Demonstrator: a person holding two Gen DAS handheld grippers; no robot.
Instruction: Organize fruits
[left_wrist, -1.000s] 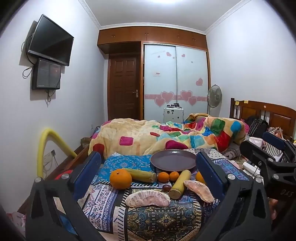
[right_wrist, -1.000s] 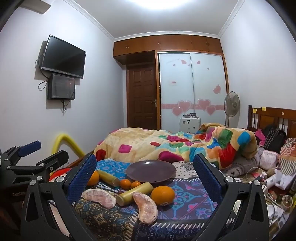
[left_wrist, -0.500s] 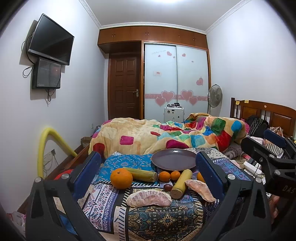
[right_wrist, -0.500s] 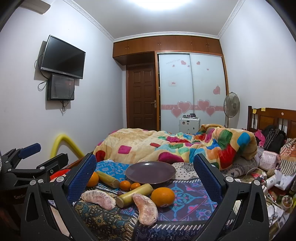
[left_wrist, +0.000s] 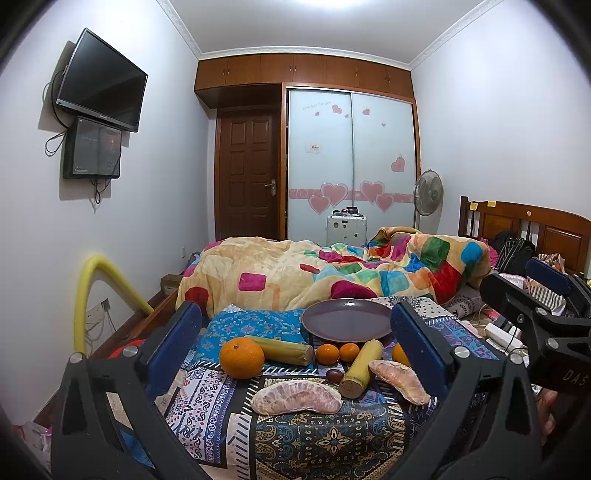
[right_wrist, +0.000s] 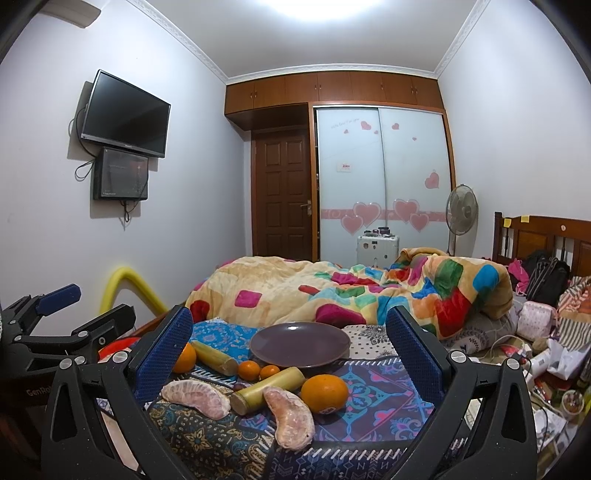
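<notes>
An empty purple plate sits on a patterned cloth. In front of it lie two large oranges, two small tangerines, two yellow-green cane pieces, two peeled pomelo segments and a small dark fruit. My left gripper is open and empty, short of the fruit. My right gripper is open and empty too. Each gripper shows at the edge of the other's view.
A colourful quilt is heaped on the bed behind the plate. A yellow foam tube stands at the left wall. Clutter, cables and bags lie at the right by the wooden headboard.
Both views have shifted only slightly. The fruits and the plate have not moved, and both grippers stay open.
</notes>
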